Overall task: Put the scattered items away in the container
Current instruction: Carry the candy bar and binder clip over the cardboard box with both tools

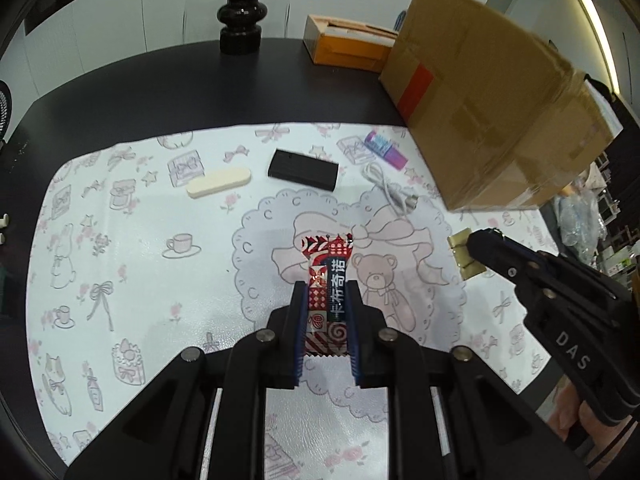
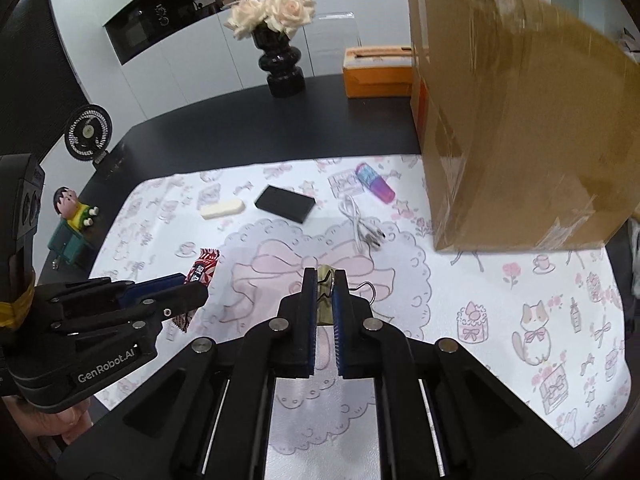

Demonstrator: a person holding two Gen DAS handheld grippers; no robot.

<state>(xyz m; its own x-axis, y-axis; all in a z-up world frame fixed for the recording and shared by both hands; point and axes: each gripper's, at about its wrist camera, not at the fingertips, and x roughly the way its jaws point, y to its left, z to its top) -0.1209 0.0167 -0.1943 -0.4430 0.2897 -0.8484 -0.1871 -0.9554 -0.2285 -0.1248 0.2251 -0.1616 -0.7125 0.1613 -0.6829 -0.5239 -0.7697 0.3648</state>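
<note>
My left tool (image 1: 326,284) has its 2 fingers closed onto the long red, white and black printed snack sachet (image 1: 326,276), which sits lengthwise between the pads; I cannot tell whether it is clear of the mat or resting on it. My right tool (image 2: 325,280) is pinched on a small brass-coloured metal clip (image 2: 326,280) with a thin wire loop showing just beside the right finger.

The container I take to be the large brown cardboard box (image 2: 516,120) standing at the far right of the white mat printed with pink bows and bears (image 2: 520,312) that covers part of the black counter (image 2: 240,120). Both cameras see only its taped outer walls, so what already lies inside it is hidden from me.

As I judge it, 2 items are in hand and neither is at the box. 4 more lie loose on the mat: a cream oblong block (image 1: 219,182), a flat black rectangular case (image 1: 303,169) near it, a coiled white cable (image 1: 390,190) and a purple and blue tube (image 1: 385,148) close to the box's near corner. So most of the visible tidying is left, though how much has gone into the box I cannot say.

The black vase of pale roses (image 2: 284,60), the orange box (image 2: 378,72), the small fan (image 2: 89,132) and the cartoon figurine (image 2: 74,208) sit off the mat, and I read them as not part of the job.
</note>
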